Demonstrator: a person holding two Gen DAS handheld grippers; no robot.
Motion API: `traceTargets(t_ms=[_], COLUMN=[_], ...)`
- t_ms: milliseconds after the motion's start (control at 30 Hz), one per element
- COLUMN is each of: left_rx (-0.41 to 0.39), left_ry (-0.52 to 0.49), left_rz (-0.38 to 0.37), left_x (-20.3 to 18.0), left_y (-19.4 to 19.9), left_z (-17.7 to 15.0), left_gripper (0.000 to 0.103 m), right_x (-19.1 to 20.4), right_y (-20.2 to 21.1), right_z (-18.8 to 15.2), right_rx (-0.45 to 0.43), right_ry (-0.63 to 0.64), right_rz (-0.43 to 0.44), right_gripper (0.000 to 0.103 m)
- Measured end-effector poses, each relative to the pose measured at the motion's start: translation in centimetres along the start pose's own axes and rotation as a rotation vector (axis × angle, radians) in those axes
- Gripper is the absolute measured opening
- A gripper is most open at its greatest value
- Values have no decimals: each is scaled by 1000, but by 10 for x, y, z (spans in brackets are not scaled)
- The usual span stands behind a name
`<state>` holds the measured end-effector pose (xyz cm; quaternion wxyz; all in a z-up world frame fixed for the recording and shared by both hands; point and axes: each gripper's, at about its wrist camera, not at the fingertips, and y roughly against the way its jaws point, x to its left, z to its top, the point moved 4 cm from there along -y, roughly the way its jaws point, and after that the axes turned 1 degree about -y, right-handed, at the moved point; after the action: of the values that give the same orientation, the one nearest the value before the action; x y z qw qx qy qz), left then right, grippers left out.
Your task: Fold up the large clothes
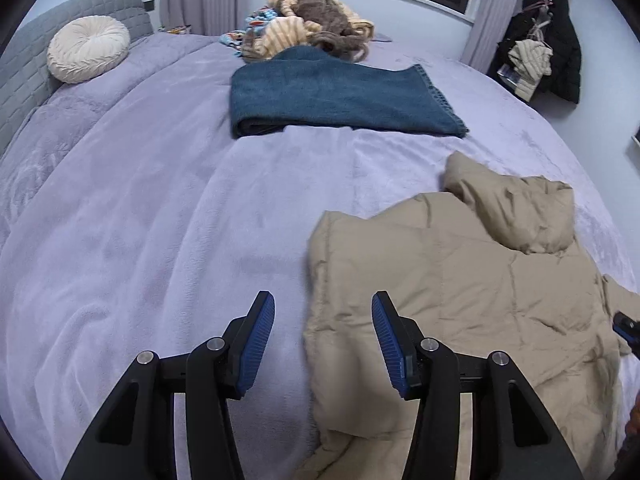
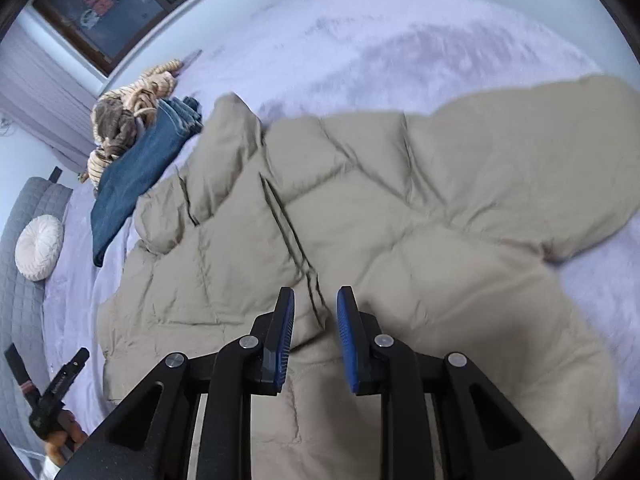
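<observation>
One beige puffer jacket (image 2: 360,208) on bed (image 1: 140,220); left hand-held gripper (image 1: 323,312) apart, empty; right hand-held gripper (image 2: 316,304) narrowly apart, empty.

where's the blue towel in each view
Left wrist: the blue towel lies folded at upper centre, beyond the left gripper and the tan jacket.
Right wrist: the towel runs up the left side, past the jacket's edge.
Shared landmark: the round white cushion by the grey headboard.
</observation>
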<state>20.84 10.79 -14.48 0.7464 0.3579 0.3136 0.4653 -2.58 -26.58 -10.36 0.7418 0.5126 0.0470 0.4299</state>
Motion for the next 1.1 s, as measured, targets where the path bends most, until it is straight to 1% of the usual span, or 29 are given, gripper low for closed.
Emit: traceTargets(t_ms=[33,100,200,233,267,333,367,467,533,600,633,700,800,867,900,967,1033,1067,1100], left_rx=[15,59,129,128,119,107,108,110,112,120,123,119,111,105,107,120,140,153,161], left_ry=[-29,-90,-91,-94,-93,-81,-76,-71,-75,-73,-72,-74,-89,-103,-110,-124,-145,-161,-169], left_rz=[-11,7,54,67,77,91,97,105,119,139,152,165,151,125,106,63,14,-12,-23], left_x=[-9,-26,-34,-34,-33,-33,-33,-31,-31,-32,-34,-39,-59,-81,-95,-125,-159,-178,-194], left_y=[-3,-18,-49,-55,-60,-64,-65,-65,-63,-60,-56,-45,-26,-13,-7,0,3,3,3], left_z=[-3,-14,-36,-40,-42,-41,-39,-38,-37,-36,-34,-33,-31,-32,-33,-38,-44,-48,-51], left_gripper=[53,53,53,53,53,53,53,53,53,53,53,54,54,54,54,54,54,60,76], right_x=[7,20,27,25,21,17,16,8,-7,-25,-35,-50,-70,-83,-89,-102,-116,-123,-131], right_y=[-4,-21,-58,-68,-75,-84,-84,-73,-61,-50,-41,-24,-5,5,10,19,28,32,36], right_z=[5,9,0,-8,-15,-18,-17,-17,-18,-17,-16,-15,-17,-19,-19,-20,-19,-18,-18], right_rx=[14,63,149,173,186,183,180,183,179,186,186,179,178,176,176,173,169,166,164], right_ry=[31,85,153,161,171,196,197,182,164,113,84,44,-6,-44,-64,-102,-130,-143,-155], right_rz=[26,62,31,19,10,3,4,10,-22,-19,-11,3,26,44,55,67,70,67,63], right_gripper=[25,25,24,22,16,11,9,9,10,10,13,14,18,22,25,35,40,42,43])
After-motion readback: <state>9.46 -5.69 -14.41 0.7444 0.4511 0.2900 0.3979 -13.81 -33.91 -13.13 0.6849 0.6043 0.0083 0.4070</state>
